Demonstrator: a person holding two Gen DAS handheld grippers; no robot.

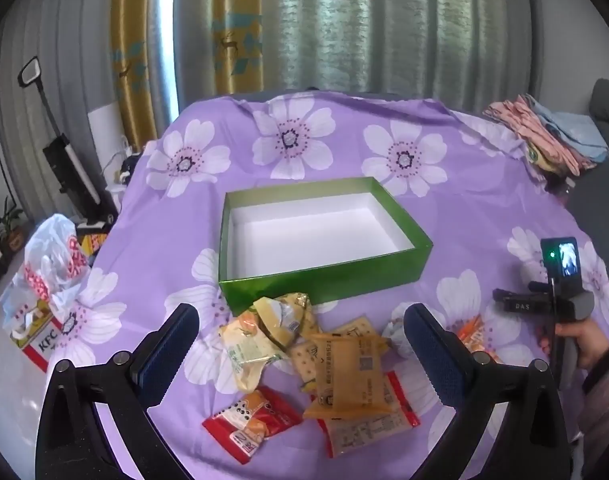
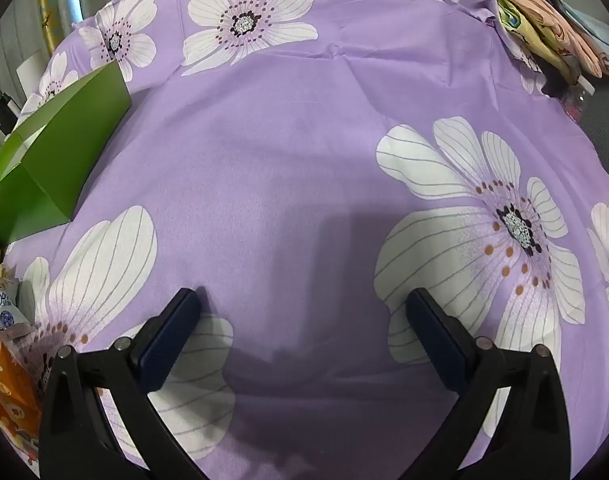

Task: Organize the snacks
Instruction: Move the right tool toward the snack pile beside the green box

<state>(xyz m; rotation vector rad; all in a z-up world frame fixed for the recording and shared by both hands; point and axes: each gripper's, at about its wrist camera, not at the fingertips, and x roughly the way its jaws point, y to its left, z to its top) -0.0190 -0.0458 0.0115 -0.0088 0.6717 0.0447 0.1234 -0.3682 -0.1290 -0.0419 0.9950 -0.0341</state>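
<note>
Two grippers, left (image 1: 300, 354) and right (image 2: 304, 336), spread wide; "KFC" carton (image 1: 40, 340) far left of snack packets (image 1: 344, 376), green box (image 1: 324, 280) beyond.

We see a glossy green cardboard box (image 1: 324, 280) with matt white inside, shiny crinkled plastic snack wrappers (image 1: 344, 376), and a soft, smooth purple flowered cloth (image 2: 288, 152).

The green box (image 2: 44, 152) and orange packet (image 2: 4, 384) are cut off at the right wrist view's left edge; overlapping snack packets (image 1: 344, 364) hide each other's labels.
</note>
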